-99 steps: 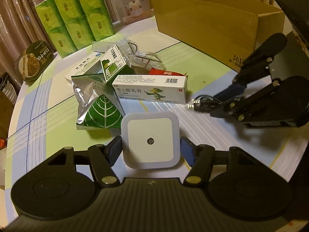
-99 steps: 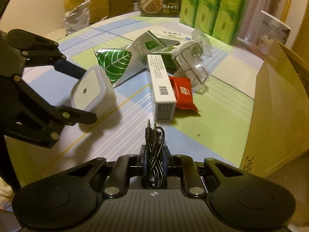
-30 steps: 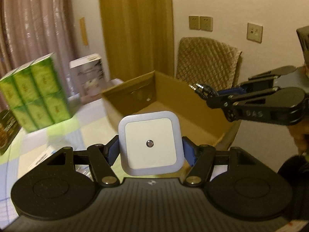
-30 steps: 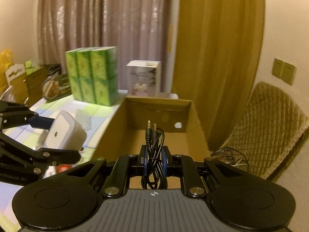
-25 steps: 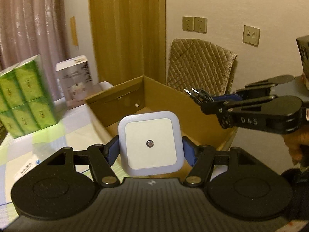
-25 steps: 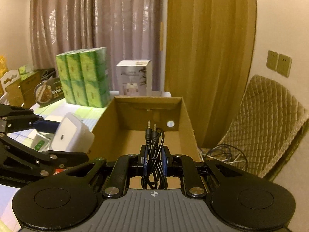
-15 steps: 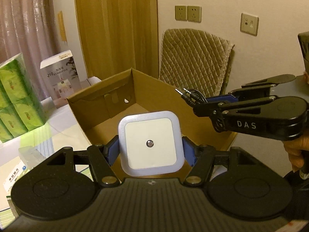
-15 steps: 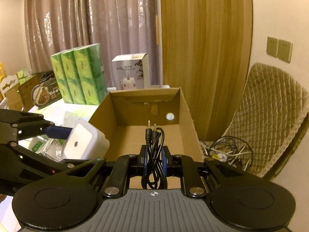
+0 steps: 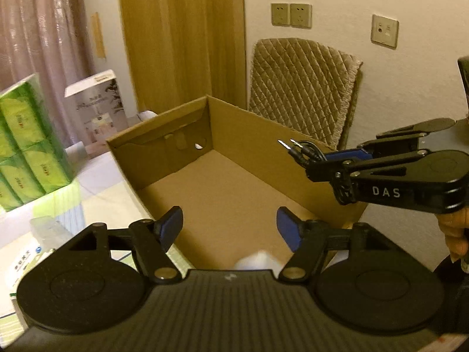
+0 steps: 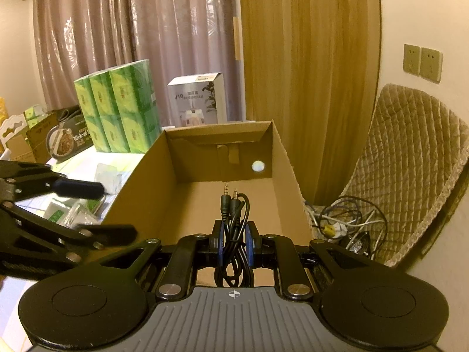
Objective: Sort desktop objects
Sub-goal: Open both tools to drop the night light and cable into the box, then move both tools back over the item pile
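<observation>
My left gripper hangs over the open cardboard box. Its jaws are opening and nothing is between the blue pads. Just below them, a white blur at the gripper body's edge is the square night light, inside the box. My right gripper is shut on a coiled black audio cable whose two plugs stick forward over the box. In the left wrist view the right gripper reaches in from the right above the box's rim. The left gripper shows at the left of the right wrist view.
Green tissue packs and a white product box stand on the table behind the box. Small packets lie left of it. A quilted chair and tangled cords are beyond the box's right side. A hand grips the right tool.
The left jaws have spread and the night light has dropped out of them toward the box floor. Both grippers have come closer over the box. The right still grips the cable.
</observation>
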Action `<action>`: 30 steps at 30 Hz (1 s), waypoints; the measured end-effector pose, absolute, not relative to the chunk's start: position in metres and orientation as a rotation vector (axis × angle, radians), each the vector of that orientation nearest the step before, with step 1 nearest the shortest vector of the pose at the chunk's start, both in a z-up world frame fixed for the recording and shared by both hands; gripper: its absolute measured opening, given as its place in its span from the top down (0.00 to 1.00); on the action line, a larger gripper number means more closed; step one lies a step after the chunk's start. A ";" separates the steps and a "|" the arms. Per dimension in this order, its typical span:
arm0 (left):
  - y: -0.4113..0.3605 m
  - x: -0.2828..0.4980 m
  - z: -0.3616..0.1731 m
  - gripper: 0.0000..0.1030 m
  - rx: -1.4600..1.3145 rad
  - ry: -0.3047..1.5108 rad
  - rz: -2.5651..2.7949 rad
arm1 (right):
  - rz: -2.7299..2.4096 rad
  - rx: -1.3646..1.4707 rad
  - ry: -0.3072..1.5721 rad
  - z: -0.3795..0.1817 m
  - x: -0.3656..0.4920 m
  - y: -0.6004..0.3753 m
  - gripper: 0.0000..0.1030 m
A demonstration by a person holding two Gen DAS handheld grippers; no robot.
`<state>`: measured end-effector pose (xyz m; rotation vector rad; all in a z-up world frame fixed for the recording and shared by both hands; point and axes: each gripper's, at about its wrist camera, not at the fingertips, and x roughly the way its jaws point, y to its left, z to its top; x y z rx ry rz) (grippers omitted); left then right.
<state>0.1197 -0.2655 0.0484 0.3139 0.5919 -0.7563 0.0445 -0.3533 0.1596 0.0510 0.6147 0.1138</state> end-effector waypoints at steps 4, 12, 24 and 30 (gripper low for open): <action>-0.245 0.115 0.055 0.34 0.290 0.579 -0.722 | 0.123 0.048 0.623 0.156 0.043 -0.349 0.89; -0.227 0.105 0.058 0.33 0.269 0.574 -0.705 | 0.102 0.040 0.590 0.160 0.042 -0.345 0.75; -0.200 0.094 0.056 0.32 0.257 0.572 -0.660 | 0.107 0.073 0.562 0.170 0.020 -0.342 0.51; -0.164 0.087 0.051 0.31 0.251 0.590 -0.599 | 0.161 0.070 0.546 0.178 0.003 -0.318 0.49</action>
